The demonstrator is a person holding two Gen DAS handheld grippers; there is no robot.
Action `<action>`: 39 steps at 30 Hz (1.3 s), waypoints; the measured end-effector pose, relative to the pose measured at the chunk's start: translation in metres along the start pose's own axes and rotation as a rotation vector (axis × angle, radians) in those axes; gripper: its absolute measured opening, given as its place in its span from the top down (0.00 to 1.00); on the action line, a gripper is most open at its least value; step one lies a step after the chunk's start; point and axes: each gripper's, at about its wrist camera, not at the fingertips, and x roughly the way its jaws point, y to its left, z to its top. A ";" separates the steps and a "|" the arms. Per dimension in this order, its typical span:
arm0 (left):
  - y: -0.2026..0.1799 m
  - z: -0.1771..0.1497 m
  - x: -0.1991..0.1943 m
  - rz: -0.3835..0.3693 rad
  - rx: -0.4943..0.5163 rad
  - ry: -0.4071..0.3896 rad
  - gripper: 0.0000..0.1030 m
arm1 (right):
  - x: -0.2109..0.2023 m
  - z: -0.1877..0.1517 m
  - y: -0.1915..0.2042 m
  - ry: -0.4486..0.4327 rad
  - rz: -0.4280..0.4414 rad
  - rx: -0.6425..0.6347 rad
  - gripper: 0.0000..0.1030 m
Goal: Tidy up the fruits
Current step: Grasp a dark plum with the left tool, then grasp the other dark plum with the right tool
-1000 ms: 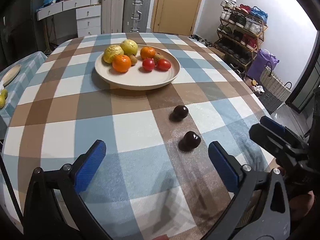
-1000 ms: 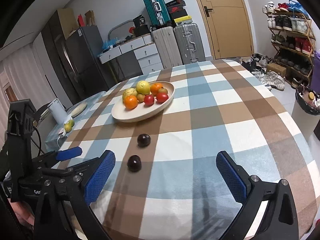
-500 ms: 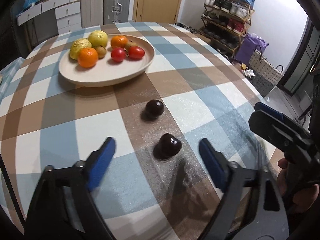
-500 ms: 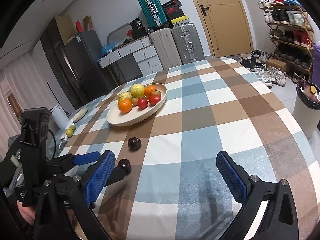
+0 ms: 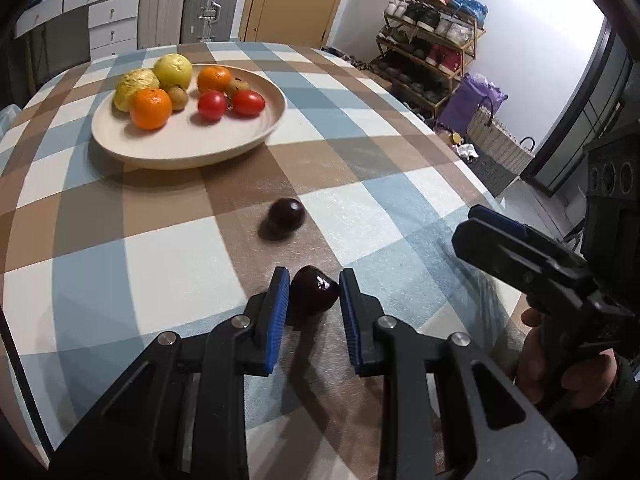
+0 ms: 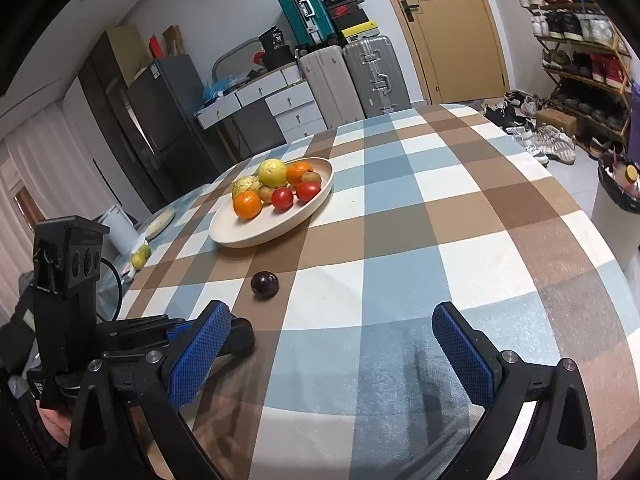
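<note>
Two dark plums lie on the checked tablecloth. My left gripper (image 5: 313, 279) is shut on the nearer plum (image 5: 316, 292), with a blue pad against each side of it, still down on the cloth. The other plum (image 5: 286, 216) (image 6: 265, 283) lies loose a little further on, towards the cream plate (image 5: 188, 148) (image 6: 248, 236). That plate holds oranges, tomatoes, yellow-green fruit and small brown ones. My right gripper (image 6: 331, 314) hovers open over the cloth with nothing between its fingers. It also shows at the right of the left wrist view.
The round table's edge curves close on the right, with a shoe rack (image 5: 432, 40) and a woven basket (image 5: 500, 140) on the floor beyond. Suitcases (image 6: 356, 76) and drawers stand behind the table. A hand (image 5: 560, 368) grips the right tool.
My left gripper has come forward and down over the nearer plum, and its jaws have gone from wide open to shut on it. The right gripper has stayed in place, open.
</note>
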 end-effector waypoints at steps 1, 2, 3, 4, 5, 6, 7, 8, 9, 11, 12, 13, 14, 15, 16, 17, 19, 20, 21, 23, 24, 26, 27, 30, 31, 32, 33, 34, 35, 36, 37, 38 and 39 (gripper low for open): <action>0.004 0.000 -0.003 -0.001 -0.007 -0.009 0.78 | 0.001 0.001 0.002 0.004 -0.002 -0.004 0.00; 0.007 0.000 -0.006 -0.002 -0.013 -0.018 0.78 | 0.002 0.001 0.003 0.009 -0.002 -0.008 0.00; 0.012 0.001 -0.010 -0.002 -0.020 -0.031 0.78 | 0.004 0.002 0.005 0.015 0.000 -0.010 0.00; 0.016 0.002 -0.014 -0.001 -0.028 -0.042 0.78 | 0.006 0.003 0.007 0.020 0.001 -0.012 0.00; 0.021 0.002 -0.017 0.000 -0.035 -0.049 0.78 | 0.009 0.005 0.010 0.027 0.000 -0.018 0.00; 0.028 0.003 -0.021 -0.001 -0.049 -0.060 0.78 | 0.012 0.007 0.012 0.034 0.001 -0.024 0.00; 0.033 0.003 -0.025 0.001 -0.058 -0.069 0.78 | 0.015 0.009 0.015 0.043 0.004 -0.030 0.00; 0.039 0.003 -0.028 0.003 -0.066 -0.078 0.78 | 0.019 0.011 0.016 0.051 0.007 -0.034 0.00; 0.044 0.003 -0.031 0.004 -0.070 -0.082 0.78 | 0.024 0.013 0.019 0.062 0.017 -0.040 0.00; 0.056 0.004 -0.037 0.005 -0.086 -0.096 0.78 | 0.033 0.017 0.025 0.080 0.041 -0.051 0.00; 0.061 0.005 -0.041 0.008 -0.093 -0.103 0.78 | 0.038 0.019 0.029 0.085 0.058 -0.057 0.00; 0.067 0.005 -0.045 0.009 -0.097 -0.109 0.78 | 0.042 0.020 0.032 0.092 0.068 -0.062 0.00; 0.072 0.006 -0.048 0.012 -0.103 -0.117 0.78 | 0.046 0.021 0.035 0.097 0.071 -0.067 0.00; 0.079 0.007 -0.052 0.016 -0.113 -0.128 0.78 | 0.052 0.023 0.039 0.108 0.078 -0.074 0.00; 0.083 0.007 -0.054 0.017 -0.119 -0.133 0.78 | 0.056 0.023 0.041 0.116 0.081 -0.080 0.00; 0.089 0.008 -0.057 0.019 -0.127 -0.141 0.78 | 0.061 0.024 0.045 0.129 0.078 -0.088 0.00; 0.097 0.009 -0.060 0.023 -0.139 -0.150 0.78 | 0.073 0.024 0.049 0.167 0.081 -0.102 0.01; 0.099 0.008 -0.061 0.023 -0.144 -0.147 0.78 | 0.080 0.024 0.052 0.184 0.087 -0.104 0.04; 0.105 0.009 -0.061 0.024 -0.155 -0.140 0.78 | 0.084 0.024 0.053 0.193 0.097 -0.104 0.10; 0.111 0.008 -0.062 0.017 -0.172 -0.145 0.78 | 0.092 0.025 0.057 0.214 0.104 -0.112 0.14; 0.113 0.009 -0.062 0.019 -0.174 -0.146 0.78 | 0.095 0.025 0.059 0.219 0.097 -0.119 0.15; 0.115 0.009 -0.061 0.019 -0.181 -0.152 0.78 | 0.098 0.025 0.062 0.220 0.086 -0.135 0.19; 0.117 0.009 -0.060 0.015 -0.182 -0.151 0.78 | 0.100 0.025 0.064 0.223 0.083 -0.144 0.23; 0.117 0.010 -0.059 0.015 -0.181 -0.154 0.78 | 0.104 0.024 0.068 0.230 0.068 -0.166 0.35; 0.116 0.011 -0.058 0.014 -0.179 -0.155 0.78 | 0.105 0.024 0.069 0.231 0.053 -0.169 0.36; 0.116 0.012 -0.059 0.014 -0.178 -0.157 0.78 | 0.106 0.024 0.069 0.232 0.049 -0.169 0.44; 0.116 0.013 -0.059 0.015 -0.177 -0.159 0.78 | 0.106 0.024 0.069 0.234 0.048 -0.170 0.52; 0.117 0.015 -0.059 0.016 -0.177 -0.161 0.78 | 0.107 0.024 0.069 0.237 0.042 -0.173 0.55; 0.117 0.016 -0.059 0.017 -0.177 -0.162 0.78 | 0.108 0.023 0.069 0.241 0.042 -0.176 0.61; 0.118 0.017 -0.060 0.020 -0.178 -0.165 0.78 | 0.108 0.023 0.071 0.243 0.041 -0.185 0.67; 0.119 0.019 -0.060 0.025 -0.178 -0.166 0.78 | 0.108 0.022 0.072 0.241 0.030 -0.195 0.69; 0.120 0.020 -0.061 0.029 -0.180 -0.168 0.78 | 0.108 0.022 0.073 0.238 0.016 -0.207 0.72; 0.121 0.022 -0.061 0.032 -0.182 -0.170 0.78 | 0.108 0.022 0.074 0.234 0.011 -0.214 0.74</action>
